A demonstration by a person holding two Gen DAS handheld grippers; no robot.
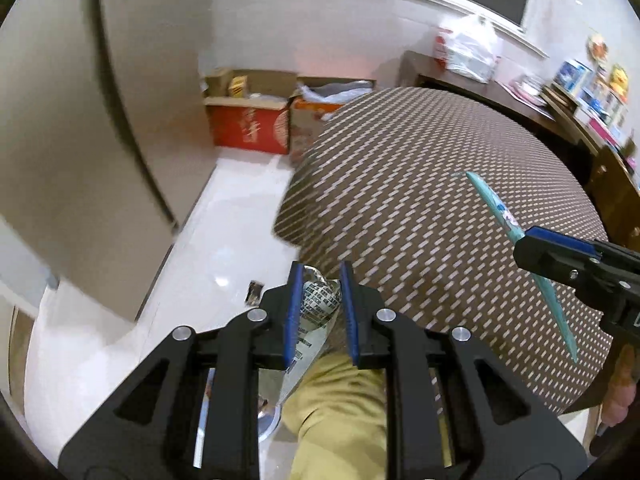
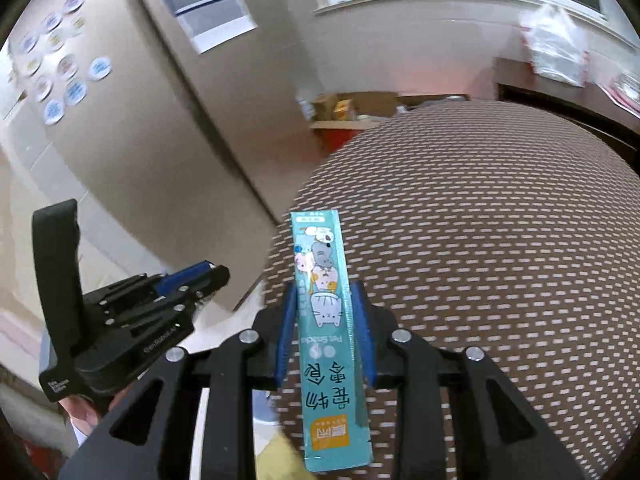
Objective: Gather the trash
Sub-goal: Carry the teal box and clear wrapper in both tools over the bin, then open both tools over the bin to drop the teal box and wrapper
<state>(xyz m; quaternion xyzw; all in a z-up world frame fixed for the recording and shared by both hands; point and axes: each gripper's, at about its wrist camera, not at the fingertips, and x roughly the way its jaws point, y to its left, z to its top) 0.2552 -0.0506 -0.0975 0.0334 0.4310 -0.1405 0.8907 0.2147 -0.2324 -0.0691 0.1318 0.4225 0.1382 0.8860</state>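
Observation:
My left gripper is shut on a crumpled silver wrapper with printed text, held above the floor at the near-left edge of the table with the brown patterned cloth. My right gripper is shut on a long teal pet-snack sachet with cartoon cats, held over the same table. The right gripper with the sachet shows edge-on at the right of the left wrist view. The left gripper shows at the left of the right wrist view.
A small dark scrap lies on the white floor. Open cardboard boxes, one red, stand against the far wall. A dark wooden sideboard with a white plastic bag stands behind the table. A beige wall panel is on the left.

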